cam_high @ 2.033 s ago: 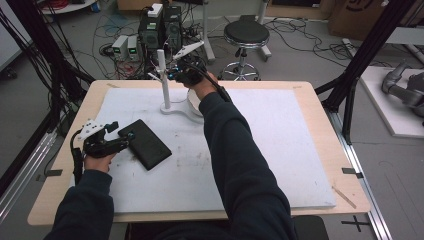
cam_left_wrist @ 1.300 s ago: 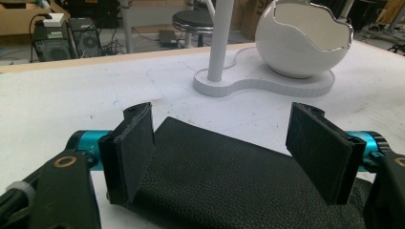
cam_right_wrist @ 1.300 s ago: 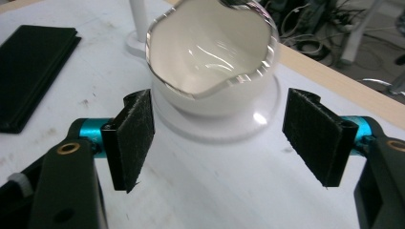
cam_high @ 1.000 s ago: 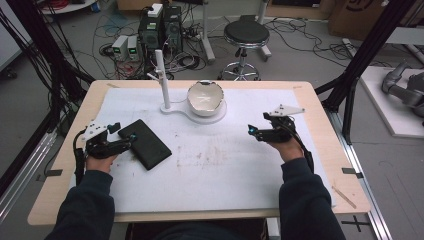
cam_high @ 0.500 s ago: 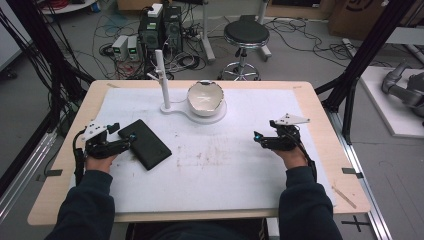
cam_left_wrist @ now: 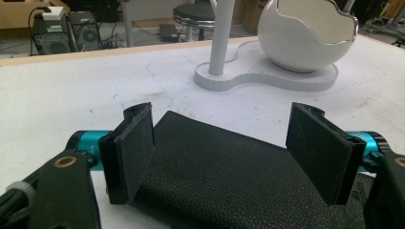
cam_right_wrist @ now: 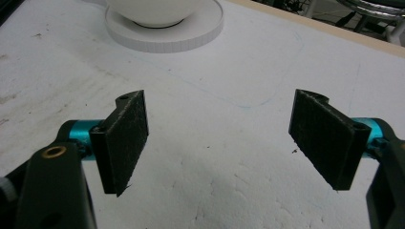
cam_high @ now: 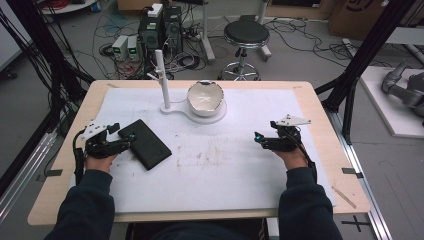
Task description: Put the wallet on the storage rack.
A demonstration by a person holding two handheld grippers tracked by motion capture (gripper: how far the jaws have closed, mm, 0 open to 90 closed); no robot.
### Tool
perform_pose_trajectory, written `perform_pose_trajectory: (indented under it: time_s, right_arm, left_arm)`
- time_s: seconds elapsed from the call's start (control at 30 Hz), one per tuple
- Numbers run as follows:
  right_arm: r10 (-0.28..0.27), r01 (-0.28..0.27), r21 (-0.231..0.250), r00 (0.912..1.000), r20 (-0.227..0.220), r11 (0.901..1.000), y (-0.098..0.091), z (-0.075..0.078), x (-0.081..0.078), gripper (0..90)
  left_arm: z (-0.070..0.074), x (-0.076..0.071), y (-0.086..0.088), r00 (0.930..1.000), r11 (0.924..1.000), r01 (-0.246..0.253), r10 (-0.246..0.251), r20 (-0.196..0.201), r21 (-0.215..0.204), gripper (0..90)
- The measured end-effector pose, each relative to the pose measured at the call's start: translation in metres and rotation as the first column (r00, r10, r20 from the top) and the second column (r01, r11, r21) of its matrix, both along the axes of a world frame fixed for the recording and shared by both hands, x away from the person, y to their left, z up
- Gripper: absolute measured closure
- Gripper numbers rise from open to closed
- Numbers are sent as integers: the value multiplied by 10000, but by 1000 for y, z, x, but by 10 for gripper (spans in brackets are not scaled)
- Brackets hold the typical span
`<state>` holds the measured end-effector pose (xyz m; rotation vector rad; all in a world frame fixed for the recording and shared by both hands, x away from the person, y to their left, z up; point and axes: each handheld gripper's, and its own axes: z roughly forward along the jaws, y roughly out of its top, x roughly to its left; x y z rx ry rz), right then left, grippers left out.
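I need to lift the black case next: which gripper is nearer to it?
Left. The left gripper sits at the case's near end, its open fingers on either side of it. The right gripper rests open, far across the table, with bare mat between its fingers.

Bystanders around and on the pale wooden worktop [cam_high: 60, 165]

A white sheet covering [cam_high: 240, 170] lies over most of the worktop, smudged brown near its middle; at its far side stands a flat white stand base [cam_high: 200, 111] with a slim white upright post [cam_high: 161, 75] at its left end and a glossy white egg-shaped shell with a jagged open top [cam_high: 205, 97] on its round right end; beyond the worktop, on the grey floor, a round black padded stool [cam_high: 246, 34] stands on a chrome foot; left of it black computer towers [cam_high: 161, 30] sit among tangled cables; black frame struts [cam_high: 370, 50] rise at the right.
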<state>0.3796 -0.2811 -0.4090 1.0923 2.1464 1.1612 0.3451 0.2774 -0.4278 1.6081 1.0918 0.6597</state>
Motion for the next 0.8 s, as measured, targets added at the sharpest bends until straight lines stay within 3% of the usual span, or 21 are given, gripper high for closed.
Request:
perform_pose_trajectory:
  time_s: [0.23,0.37,0.47,0.63,0.7,0.8]
  right_arm:
    - [243,-241,-135,9996,134,9996,4,1,-3,214]
    - [389,-386,-163,9991,178,9991,6,1,-6,214]
    - [460,-458,-188,9989,109,9988,5,-2,-4,215]
    - [424,-424,-144,9991,26,9990,3,-3,-2,215]
    - [364,-365,-140,9993,-19,9992,2,-3,-3,215]
    - [372,-371,-178,9993,55,9992,2,-2,-4,215]
  left_arm:
    - [-2,-3,1,9970,9997,-24,43,-769,242,248]
    - [-5,-3,2,9895,9990,-342,379,-1394,294,248]
    - [-11,1,2,9732,9969,-675,744,-2178,392,248]
    - [-21,7,1,9474,9962,-792,868,-3080,372,248]
    - [-24,10,1,9349,9965,-840,774,-3463,-42,218]
    - [-25,11,1,9339,9982,-578,480,-3544,-171,221]
